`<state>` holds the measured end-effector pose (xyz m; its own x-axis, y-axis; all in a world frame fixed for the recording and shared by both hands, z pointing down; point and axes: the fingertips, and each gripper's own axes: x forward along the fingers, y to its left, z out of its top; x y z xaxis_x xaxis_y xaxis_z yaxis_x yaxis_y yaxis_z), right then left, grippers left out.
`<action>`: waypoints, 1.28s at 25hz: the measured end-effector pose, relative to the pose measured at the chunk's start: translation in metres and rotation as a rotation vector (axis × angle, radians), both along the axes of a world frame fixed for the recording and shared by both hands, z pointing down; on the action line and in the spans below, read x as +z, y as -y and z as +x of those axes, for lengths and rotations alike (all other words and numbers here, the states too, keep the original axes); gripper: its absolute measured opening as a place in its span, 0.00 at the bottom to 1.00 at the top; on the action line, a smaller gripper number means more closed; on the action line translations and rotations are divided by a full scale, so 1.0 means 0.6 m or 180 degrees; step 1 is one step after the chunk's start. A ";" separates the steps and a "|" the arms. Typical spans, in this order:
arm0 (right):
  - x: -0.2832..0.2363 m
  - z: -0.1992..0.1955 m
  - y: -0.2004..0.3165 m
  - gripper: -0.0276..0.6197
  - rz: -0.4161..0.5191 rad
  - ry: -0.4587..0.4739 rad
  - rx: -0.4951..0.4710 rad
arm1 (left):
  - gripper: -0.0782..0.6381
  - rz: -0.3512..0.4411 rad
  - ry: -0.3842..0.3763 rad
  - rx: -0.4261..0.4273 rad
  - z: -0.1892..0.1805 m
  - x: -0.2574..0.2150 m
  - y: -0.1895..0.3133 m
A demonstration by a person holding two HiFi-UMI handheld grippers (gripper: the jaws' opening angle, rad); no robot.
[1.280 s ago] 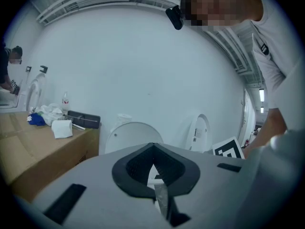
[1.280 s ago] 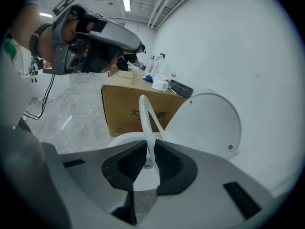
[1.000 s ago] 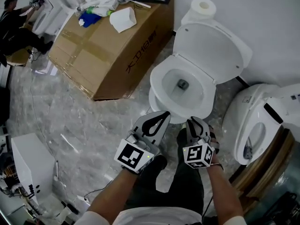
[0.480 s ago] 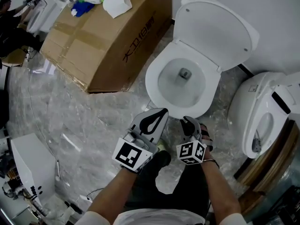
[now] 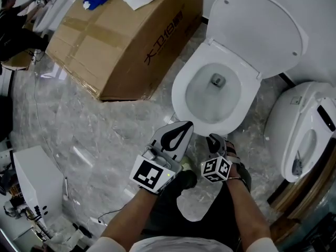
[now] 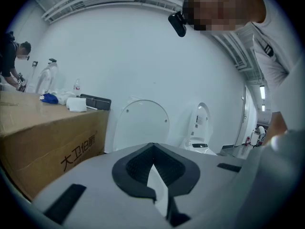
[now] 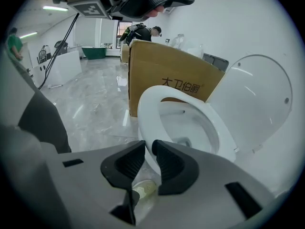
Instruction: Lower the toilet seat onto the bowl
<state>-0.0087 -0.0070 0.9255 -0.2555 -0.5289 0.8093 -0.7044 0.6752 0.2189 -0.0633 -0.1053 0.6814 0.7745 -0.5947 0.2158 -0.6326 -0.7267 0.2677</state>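
Upper right of the head view: white oval toilet seat raised, tilted back toward the wall, well apart from the rim of the open white ceramic bowl below it. Lower centre, just short of the bowl's near edge: left gripper with jaw tips pressed together on nothing, and beside it right gripper all but closed, a thin slit between its black pads, also empty. Upper left: large brown cardboard box on the grey marbled floor.
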 end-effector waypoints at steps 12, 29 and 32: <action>0.119 -0.008 -0.009 0.15 -0.0287 -0.0153 -0.0144 | 0.12 -0.0104 0.0029 -0.0032 -0.016 0.061 -0.004; 0.044 0.004 0.026 0.12 -0.0292 0.0018 0.0051 | 0.12 -0.0193 0.0027 0.0027 -0.001 0.029 -0.008; -0.051 0.007 0.053 0.11 -0.0152 0.0189 0.0204 | 0.12 -0.0170 0.0040 0.0085 0.003 -0.020 -0.014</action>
<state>-0.0043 -0.0386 0.8947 -0.2707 -0.5069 0.8184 -0.7573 0.6369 0.1440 -0.0617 -0.0971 0.6697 0.7869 -0.5612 0.2565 -0.6168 -0.7283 0.2985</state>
